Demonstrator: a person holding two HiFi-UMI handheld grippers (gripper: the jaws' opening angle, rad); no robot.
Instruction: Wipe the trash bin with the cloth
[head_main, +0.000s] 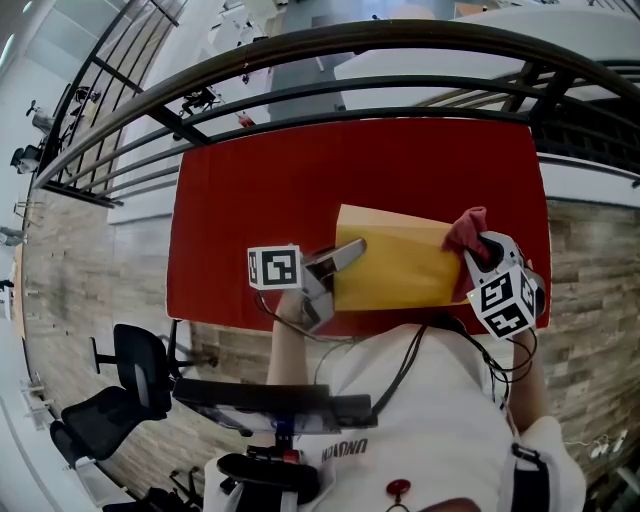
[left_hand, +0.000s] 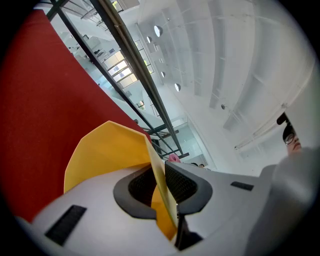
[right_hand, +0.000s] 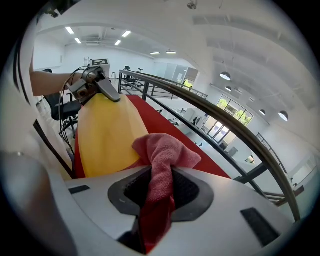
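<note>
A yellow trash bin (head_main: 395, 262) lies on its side on the red table (head_main: 290, 180). My left gripper (head_main: 350, 250) is shut on the bin's thin wall at its left end; in the left gripper view the yellow wall (left_hand: 159, 175) is pinched between the pads of that gripper (left_hand: 161, 182). My right gripper (head_main: 478, 245) is shut on a pinkish-red cloth (head_main: 466, 230) at the bin's right end. In the right gripper view the cloth (right_hand: 162, 155) bunches out of the jaws of the right gripper (right_hand: 161, 187), just over the bin (right_hand: 107, 135), with the left gripper (right_hand: 102, 87) at the far end.
A curved dark metal railing (head_main: 300, 60) runs past the table's far edge. A black office chair (head_main: 130, 370) stands on the tiled floor at the lower left. The person's body is close to the table's near edge.
</note>
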